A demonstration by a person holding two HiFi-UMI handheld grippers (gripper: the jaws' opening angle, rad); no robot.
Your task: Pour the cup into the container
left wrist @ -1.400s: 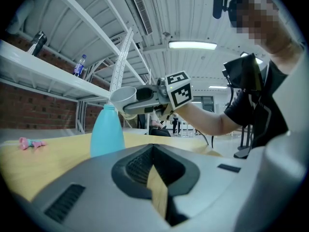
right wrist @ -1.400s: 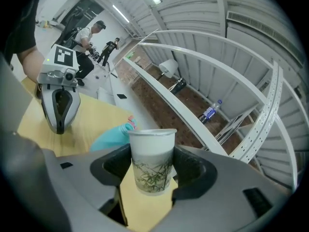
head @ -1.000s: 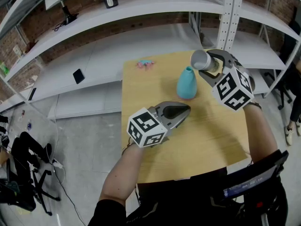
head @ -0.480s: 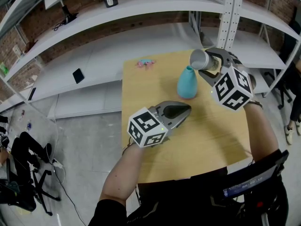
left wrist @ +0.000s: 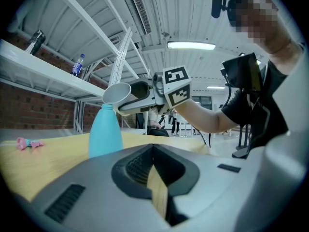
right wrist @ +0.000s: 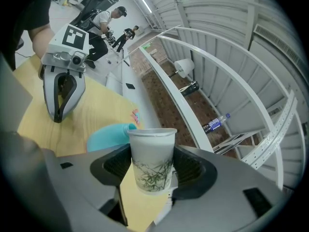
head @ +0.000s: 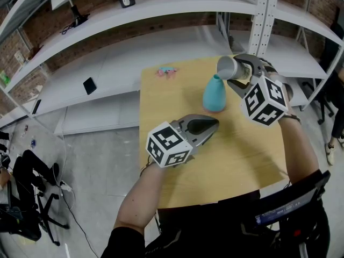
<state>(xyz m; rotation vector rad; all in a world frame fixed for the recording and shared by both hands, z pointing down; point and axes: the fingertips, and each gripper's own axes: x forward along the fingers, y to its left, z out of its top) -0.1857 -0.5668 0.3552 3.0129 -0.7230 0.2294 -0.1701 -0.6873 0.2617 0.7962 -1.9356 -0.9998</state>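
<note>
**Left jaws closed on nothing, right jaws clamped on a cup**

The left hand-held gripper sits low in front of the person and points forward and slightly to the right. Its jaws meet at the tips with nothing between them. Its marker cube faces up toward the head, and the bare left forearm runs back to the body.

The right hand-held gripper is held farther forward and higher, turned to the left. Its jaws press on either side of a cup, which is tipped on its side. The right forearm stretches out straight behind it.
</note>
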